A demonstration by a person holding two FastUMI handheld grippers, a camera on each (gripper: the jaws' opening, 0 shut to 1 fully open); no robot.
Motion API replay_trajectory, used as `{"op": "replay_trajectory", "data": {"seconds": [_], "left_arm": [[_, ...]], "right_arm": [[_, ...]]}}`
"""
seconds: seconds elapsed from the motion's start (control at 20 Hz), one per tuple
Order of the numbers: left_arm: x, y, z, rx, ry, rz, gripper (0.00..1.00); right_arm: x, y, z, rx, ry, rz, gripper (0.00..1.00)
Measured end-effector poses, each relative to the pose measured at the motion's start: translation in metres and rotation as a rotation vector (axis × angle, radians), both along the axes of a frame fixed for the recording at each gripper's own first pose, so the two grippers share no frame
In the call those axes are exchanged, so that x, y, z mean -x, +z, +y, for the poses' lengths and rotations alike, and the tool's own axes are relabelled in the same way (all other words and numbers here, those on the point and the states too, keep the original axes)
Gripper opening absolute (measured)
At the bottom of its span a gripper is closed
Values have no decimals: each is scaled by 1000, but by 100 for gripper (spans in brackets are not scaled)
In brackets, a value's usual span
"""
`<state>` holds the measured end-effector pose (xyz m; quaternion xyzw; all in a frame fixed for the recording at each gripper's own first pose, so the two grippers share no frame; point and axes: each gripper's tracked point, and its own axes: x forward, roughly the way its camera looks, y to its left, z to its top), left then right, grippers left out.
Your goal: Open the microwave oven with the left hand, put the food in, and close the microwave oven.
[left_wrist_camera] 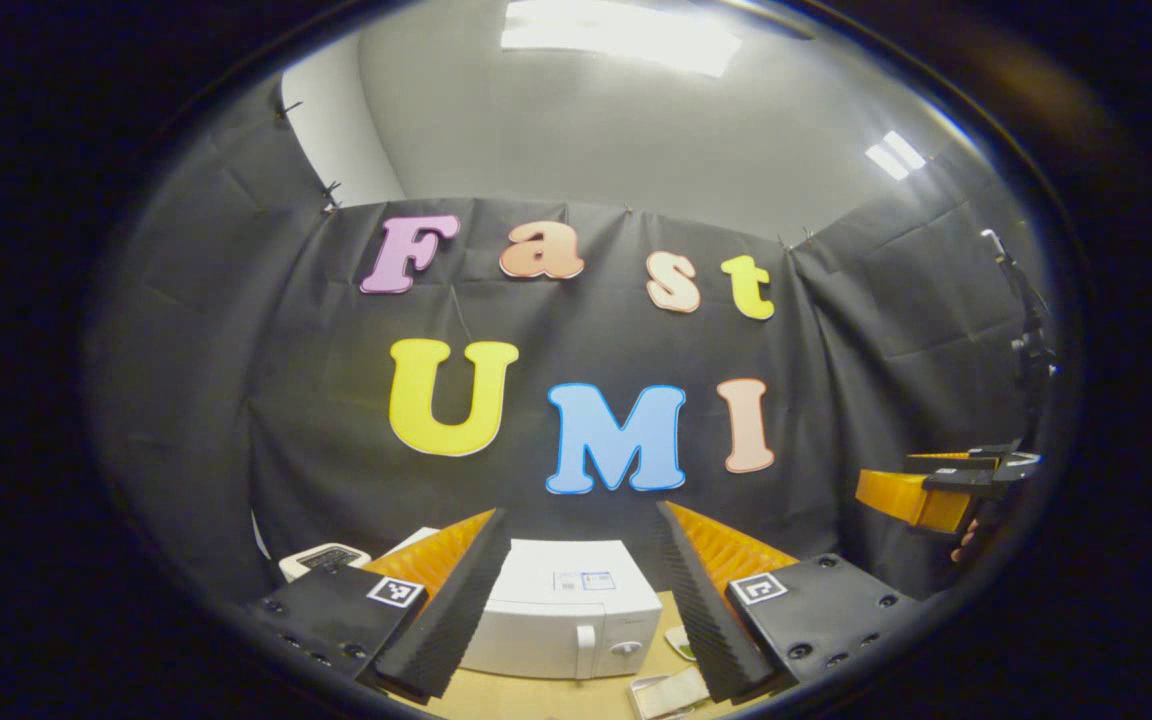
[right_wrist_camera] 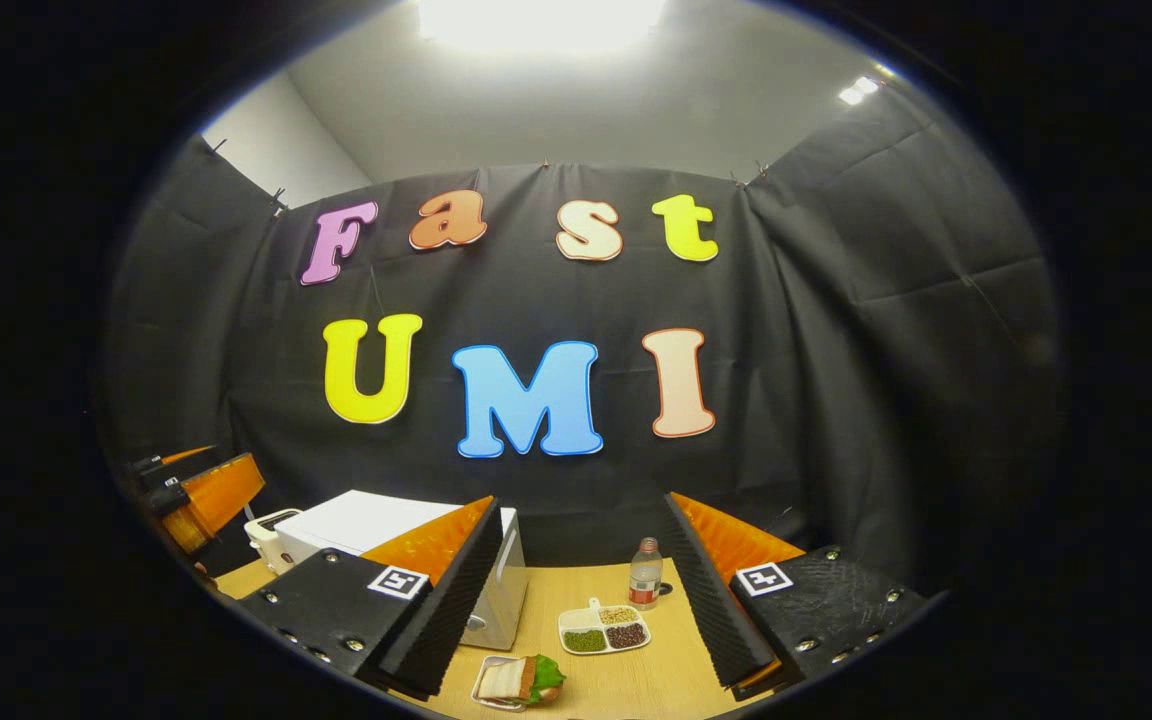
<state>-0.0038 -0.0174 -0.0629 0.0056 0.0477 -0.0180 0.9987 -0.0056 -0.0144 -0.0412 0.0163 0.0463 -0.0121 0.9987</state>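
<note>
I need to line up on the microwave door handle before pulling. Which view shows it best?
The left gripper view: the microwave faces the camera squarely between the open left gripper's fingers, with the door handle plain. The right gripper view catches the microwave obliquely, half hidden behind a finger, the handle a thin sliver.

The desk (right_wrist_camera: 636,680) carries a microwave (right_wrist_camera: 356,525) at its left, then bottle (right_wrist_camera: 645,575), divided tray (right_wrist_camera: 604,627) and sandwich (right_wrist_camera: 516,680).
</note>
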Motion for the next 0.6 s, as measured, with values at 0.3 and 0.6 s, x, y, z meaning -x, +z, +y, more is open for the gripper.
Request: {"op": "replay_trajectory", "data": {"seconds": [0.3,0.6], "left_arm": [[-13,-84,-9,-20,-29,151,96],[-35,-175,-13,-25,-38,276,95]], "right_arm": [[-4,-27,-7,-3,-7,65,96],[-11,-44,-18,37,-16,109,96]]}}
